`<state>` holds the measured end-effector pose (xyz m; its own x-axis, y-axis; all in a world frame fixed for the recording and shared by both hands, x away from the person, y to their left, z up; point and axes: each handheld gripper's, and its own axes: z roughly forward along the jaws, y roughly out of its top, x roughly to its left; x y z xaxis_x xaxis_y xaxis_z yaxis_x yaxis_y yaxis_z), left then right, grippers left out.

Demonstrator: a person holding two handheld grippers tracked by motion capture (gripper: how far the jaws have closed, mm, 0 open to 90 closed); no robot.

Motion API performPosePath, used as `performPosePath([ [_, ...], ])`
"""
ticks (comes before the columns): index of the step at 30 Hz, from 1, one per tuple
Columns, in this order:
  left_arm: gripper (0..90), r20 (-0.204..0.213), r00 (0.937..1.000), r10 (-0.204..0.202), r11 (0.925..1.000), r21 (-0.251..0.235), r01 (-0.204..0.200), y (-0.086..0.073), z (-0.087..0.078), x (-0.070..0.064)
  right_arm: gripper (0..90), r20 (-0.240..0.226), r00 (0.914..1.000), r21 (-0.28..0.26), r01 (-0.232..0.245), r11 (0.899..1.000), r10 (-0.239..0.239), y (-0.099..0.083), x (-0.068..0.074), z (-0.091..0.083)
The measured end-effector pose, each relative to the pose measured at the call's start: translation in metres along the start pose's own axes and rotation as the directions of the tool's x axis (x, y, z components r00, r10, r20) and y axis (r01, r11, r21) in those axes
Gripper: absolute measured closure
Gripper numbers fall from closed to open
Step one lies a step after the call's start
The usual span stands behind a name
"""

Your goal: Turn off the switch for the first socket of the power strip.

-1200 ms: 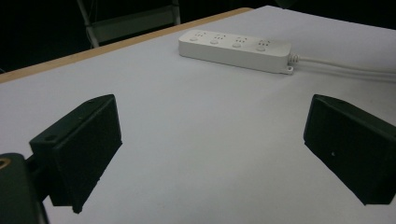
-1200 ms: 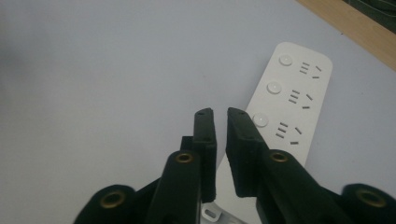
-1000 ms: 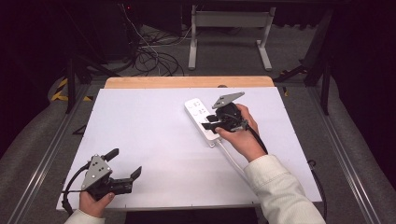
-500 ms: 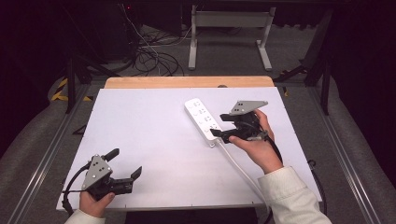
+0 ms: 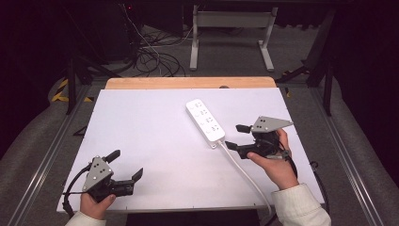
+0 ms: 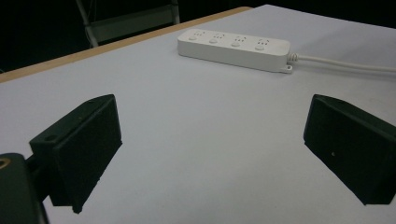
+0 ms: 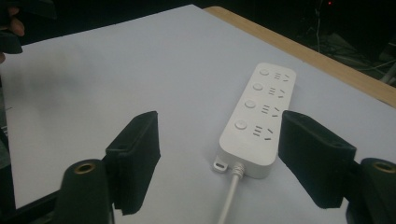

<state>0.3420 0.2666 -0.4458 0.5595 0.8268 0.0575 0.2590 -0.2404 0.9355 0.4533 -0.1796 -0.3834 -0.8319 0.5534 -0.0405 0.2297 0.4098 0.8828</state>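
Nearest to me, at the front left corner of the white tabletop (image 5: 155,141), I am holding my left claw (image 5: 126,165) low over the surface. Its two black jaws are standing wide apart, with nothing between them but bare white surface, and they are gripping nothing. In the left gripper view the same claw (image 6: 212,149) is pointing across the tabletop toward the white four-socket power strip (image 6: 233,49), which is lying well apart from it.

Farther in and on my right side, I am holding my right claw (image 5: 237,136) just beside the near end of the white four-socket power strip (image 5: 205,120), where the white cable (image 5: 247,176) is leaving it. This claw is also spread wide and is pinching nothing. In the right gripper view the claw (image 7: 219,158) is hovering with the strip's cable end (image 7: 238,170) lying between and just beyond its open jaws; I cannot tell whether the jaw on that view's right is touching the strip's edge.

The power strip is lying flat near the middle of the tabletop, angled toward the far wooden edge (image 5: 188,83), and its cable is running back to the front edge.
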Motion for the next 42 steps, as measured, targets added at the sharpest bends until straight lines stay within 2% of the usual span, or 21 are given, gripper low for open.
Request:
performPosePath([
  [1, 4.3, 0.0, 1.0, 0.0, 1.0, 0.0, 0.0, 0.0, 0.0, 0.0, 28.9, 0.001, 1.0, 0.0, 0.01, 1.0, -0.01, -0.003, 0.001, -0.004],
  [8, 4.3, -0.002, 1.0, 0.007, 1.0, -0.002, -0.007, 0.0, 0.0, 0.0, 27.2, 0.007, 0.9998, -0.036, -0.018, 0.999, 0.018, -0.025, -0.001, -0.019],
  [13, 4.3, -0.004, 1.0, 0.001, 1.0, -0.004, -0.001, 0.0, 0.0, 0.0, 26.8, 0.016, 0.9996, -0.053, -0.022, 0.998, 0.023, -0.043, -0.001, -0.026],
  [17, 4.3, -0.004, 1.0, 0.0, 1.0, -0.004, 0.0, 0.0, 0.0, 0.0, 27.3, 0.02, 0.9987, -0.067, -0.045, 0.997, 0.047, -0.058, -0.002, -0.03],
  [25, 4.3, -0.012, 0.9999, 0.002, 1.0, -0.004, -0.002, 0.0, -0.001, 0.0, 26.1, 0.032, 0.9973, -0.064, -0.065, 0.996, 0.067, -0.085, -0.001, -0.034],
  [28, 4.3, -0.014, 0.9998, 0.016, 0.9999, -0.002, -0.016, 0.0, -0.001, 0.0, 25.0, 0.039, 0.9961, -0.049, -0.077, 0.996, 0.079, -0.095, 0.0, -0.034],
  [30, 4.3, -0.02, 0.9993, 0.033, 0.9995, 0.001, -0.033, 0.0, -0.001, -0.001, 26.0, 0.046, 0.9956, -0.019, -0.08, 0.997, 0.081, -0.102, 0.001, -0.033],
  [37, 4.3, -0.015, 0.9984, 0.055, 0.9984, 0.012, -0.055, 0.001, -0.001, -0.002, 25.9, 0.07, 0.9929, 0.037, -0.099, 0.994, 0.097, -0.12, 0.003, -0.033],
  [39, 4.3, -0.011, 0.9985, 0.053, 0.9984, 0.019, -0.053, 0.001, -0.001, -0.001, 26.1, 0.064, 0.9919, 0.04, -0.113, 0.993, 0.11, -0.122, 0.004, -0.034],
  [42, 4.2, 0.011, 0.9999, 0.007, 0.9999, 0.014, -0.007, 0.001, 0.0, 0.001, 30.0, 0.045, 0.9904, 0.051, -0.133, 0.99, 0.131, -0.124, 0.004, -0.035],
])
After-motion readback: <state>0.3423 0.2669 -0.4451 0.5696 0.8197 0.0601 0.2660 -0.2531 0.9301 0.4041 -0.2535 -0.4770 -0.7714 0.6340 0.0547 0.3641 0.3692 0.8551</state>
